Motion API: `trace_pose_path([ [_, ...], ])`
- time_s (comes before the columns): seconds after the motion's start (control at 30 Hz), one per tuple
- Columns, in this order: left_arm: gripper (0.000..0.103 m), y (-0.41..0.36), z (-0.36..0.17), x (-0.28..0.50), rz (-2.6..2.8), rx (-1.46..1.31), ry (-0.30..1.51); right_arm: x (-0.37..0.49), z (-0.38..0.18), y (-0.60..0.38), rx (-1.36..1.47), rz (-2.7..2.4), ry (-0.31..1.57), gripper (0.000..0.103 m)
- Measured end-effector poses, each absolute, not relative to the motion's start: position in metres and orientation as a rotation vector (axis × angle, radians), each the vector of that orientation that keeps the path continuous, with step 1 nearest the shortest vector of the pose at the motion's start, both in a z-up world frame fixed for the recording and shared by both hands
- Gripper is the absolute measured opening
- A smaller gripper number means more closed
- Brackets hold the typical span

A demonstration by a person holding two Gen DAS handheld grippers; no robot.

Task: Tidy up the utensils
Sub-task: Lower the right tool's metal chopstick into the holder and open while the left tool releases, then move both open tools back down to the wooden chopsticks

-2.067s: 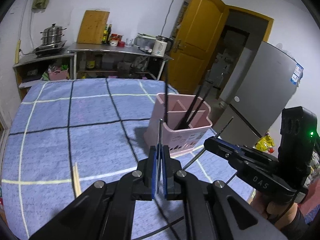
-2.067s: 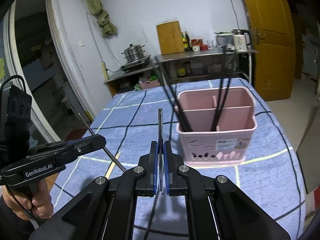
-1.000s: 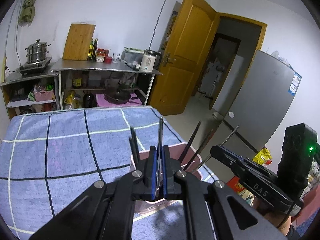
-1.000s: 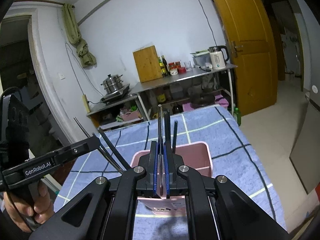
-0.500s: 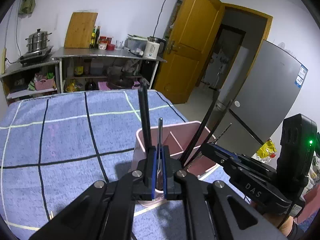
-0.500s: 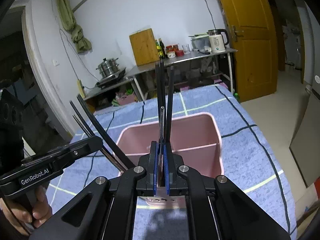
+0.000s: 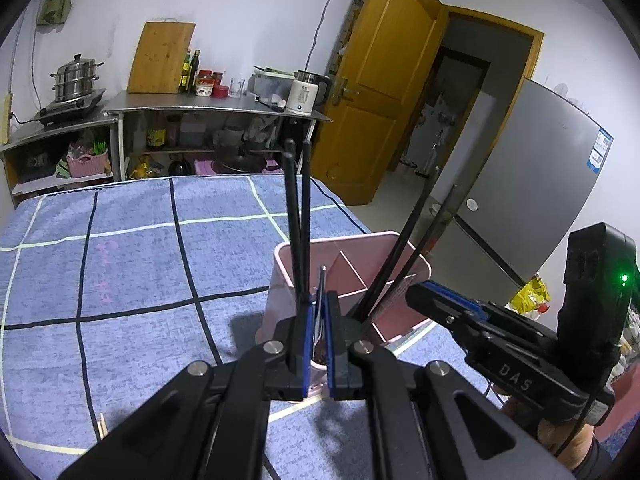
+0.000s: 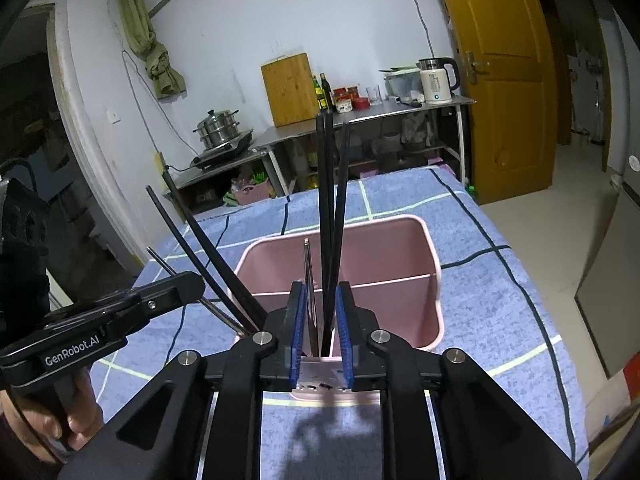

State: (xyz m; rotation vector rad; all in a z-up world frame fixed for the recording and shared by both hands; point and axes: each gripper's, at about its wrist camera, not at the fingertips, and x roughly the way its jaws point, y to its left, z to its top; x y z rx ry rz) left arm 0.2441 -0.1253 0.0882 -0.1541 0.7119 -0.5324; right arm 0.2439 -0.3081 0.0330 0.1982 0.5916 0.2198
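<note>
Left gripper [image 7: 318,344] pinching thin metal utensil [image 7: 320,304]; right gripper [image 8: 320,332] jaws spread, metal utensil between pads untouched. Pink holder [image 8: 432,280] just ahead, black chopsticks [image 8: 326,200] upright inside.

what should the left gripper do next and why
Probably open the left gripper to release its metal chopstick: the lower end appears to sit inside the pink holder, and the right gripper stands open over the same holder.
</note>
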Motion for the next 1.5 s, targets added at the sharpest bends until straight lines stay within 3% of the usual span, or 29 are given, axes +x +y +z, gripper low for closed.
trace_pose_path([
  [0.7, 0.01, -0.076, 0.115, 0.179, -0.501, -0.155, 0.603, 0.183, 0.059, -0.298, 0.188, 0.231, 0.51, 0.021],
  [1.03, 0.013, -0.042, 0.096, 0.143, -0.451, -0.17, 0.601, 0.153, 0.046, -0.271, 0.147, 0.279, 0.526, 0.021],
  [1.13, 0.025, -0.03, 0.087, 0.134, -0.43, -0.192, 0.611, 0.147, 0.04, -0.264, 0.14, 0.296, 0.539, 0.021],
  [1.5, 0.025, 0.003, 0.056, 0.107, -0.346, -0.193, 0.64, 0.135, 0.017, -0.239, 0.137, 0.358, 0.577, 0.021],
])
